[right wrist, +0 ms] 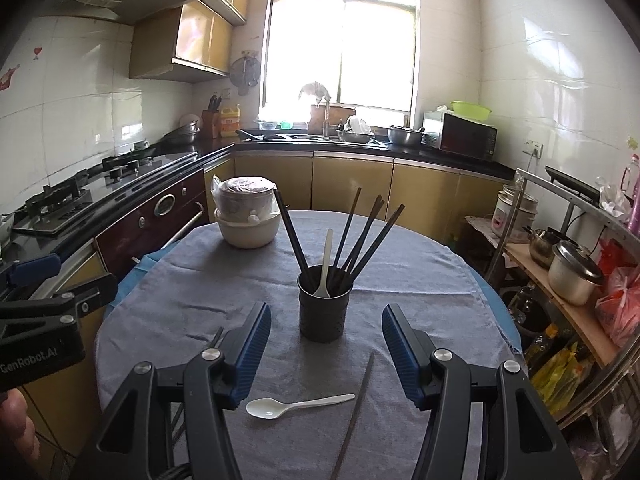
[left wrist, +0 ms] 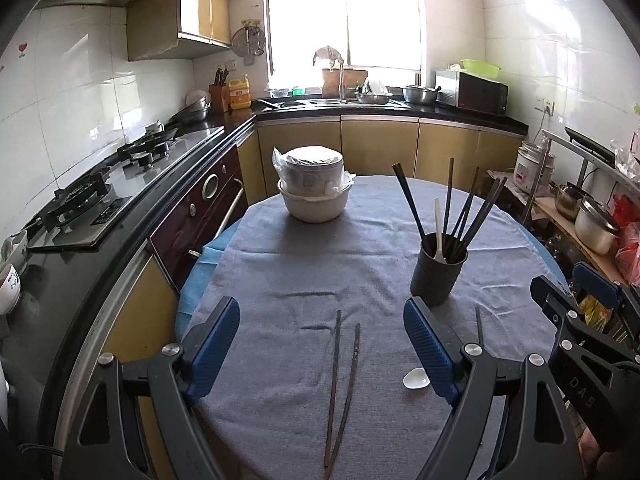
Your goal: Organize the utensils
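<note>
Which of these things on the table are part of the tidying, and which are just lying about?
Part of the job:
black utensil holder
white plastic spoon
pair of chopsticks
single chopstick

Just lying about:
stacked bowls
microwave
rice cooker

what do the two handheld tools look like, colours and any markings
Both match: black plastic frames with triangular cut-outs, silver round pivot bolts, and blue ribbed pads on the two fingers. The left tool and right tool each show this in their own cameras. The left one's side reads "GenRobot.AI" in white in the right wrist view; the right one's shows embossed "DAS" in the left wrist view. A bare thumb shows; no sleeves visible.
</note>
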A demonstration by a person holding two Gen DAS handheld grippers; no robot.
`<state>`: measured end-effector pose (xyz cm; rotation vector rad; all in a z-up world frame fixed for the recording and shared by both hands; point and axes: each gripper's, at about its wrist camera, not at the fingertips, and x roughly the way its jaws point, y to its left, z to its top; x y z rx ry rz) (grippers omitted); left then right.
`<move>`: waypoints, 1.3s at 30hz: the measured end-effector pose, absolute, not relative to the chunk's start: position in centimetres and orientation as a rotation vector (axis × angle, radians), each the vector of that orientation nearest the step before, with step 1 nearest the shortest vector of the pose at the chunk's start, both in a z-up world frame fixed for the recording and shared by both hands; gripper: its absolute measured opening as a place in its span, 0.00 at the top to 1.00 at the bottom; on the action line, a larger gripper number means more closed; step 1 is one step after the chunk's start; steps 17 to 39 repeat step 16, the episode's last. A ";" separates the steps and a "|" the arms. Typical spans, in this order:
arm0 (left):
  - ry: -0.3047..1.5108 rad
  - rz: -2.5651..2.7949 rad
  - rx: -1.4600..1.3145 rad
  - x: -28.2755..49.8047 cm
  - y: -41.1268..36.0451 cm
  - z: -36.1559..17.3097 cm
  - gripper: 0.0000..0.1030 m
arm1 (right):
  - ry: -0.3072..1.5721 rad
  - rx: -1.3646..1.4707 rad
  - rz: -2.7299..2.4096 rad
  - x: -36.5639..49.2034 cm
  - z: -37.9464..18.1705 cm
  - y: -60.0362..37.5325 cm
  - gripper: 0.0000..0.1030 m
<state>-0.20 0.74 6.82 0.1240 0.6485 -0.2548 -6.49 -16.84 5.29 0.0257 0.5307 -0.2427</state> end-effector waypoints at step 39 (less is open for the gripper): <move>0.682 -0.267 0.128 2.3 -0.5 5.3 0.17 | 0.549 0.062 -0.200 -3.9 3.6 -18.3 0.40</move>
